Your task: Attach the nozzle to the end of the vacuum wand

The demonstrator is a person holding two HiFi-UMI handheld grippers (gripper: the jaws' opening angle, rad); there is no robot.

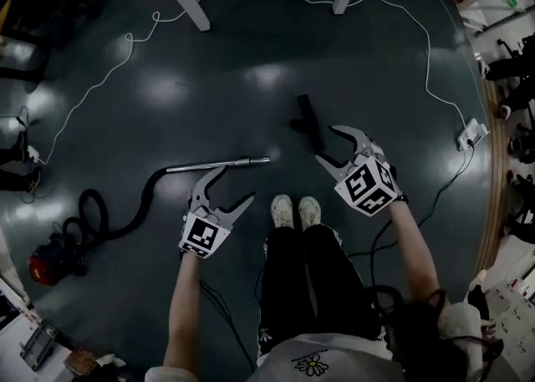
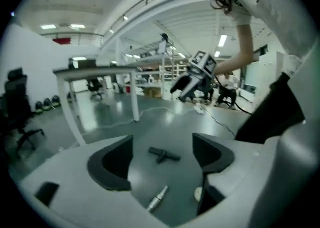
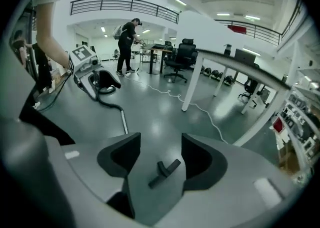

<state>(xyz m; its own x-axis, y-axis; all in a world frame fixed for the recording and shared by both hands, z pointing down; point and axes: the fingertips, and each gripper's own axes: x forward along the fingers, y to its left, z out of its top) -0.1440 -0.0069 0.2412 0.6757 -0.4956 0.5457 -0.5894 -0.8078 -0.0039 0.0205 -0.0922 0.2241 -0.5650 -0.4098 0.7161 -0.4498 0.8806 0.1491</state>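
Left of the shoes (image 1: 296, 211), the left claw (image 1: 236, 184) gapes empty over the wand (image 1: 219, 164) on the floor (image 1: 251, 79). Right of the shoes, the right claw (image 1: 328, 144) stands wide, empty. The nozzle (image 1: 306, 117) lies beyond them.

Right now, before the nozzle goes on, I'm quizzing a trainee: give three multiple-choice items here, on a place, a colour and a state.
1. Where is the nozzle? A on a table; B on the floor ahead of the right gripper; C on the wand.
2. The vacuum cleaner body is: A blue; B yellow; C red.
3. The left gripper and right gripper are: A both open, empty; B both shut; C left shut on the wand.
Key: 1 B, it lies on bare floor, apart from the wand; 2 C, red shows at lower left; 3 A, each gripper's view shows jaws apart, gripping nothing.
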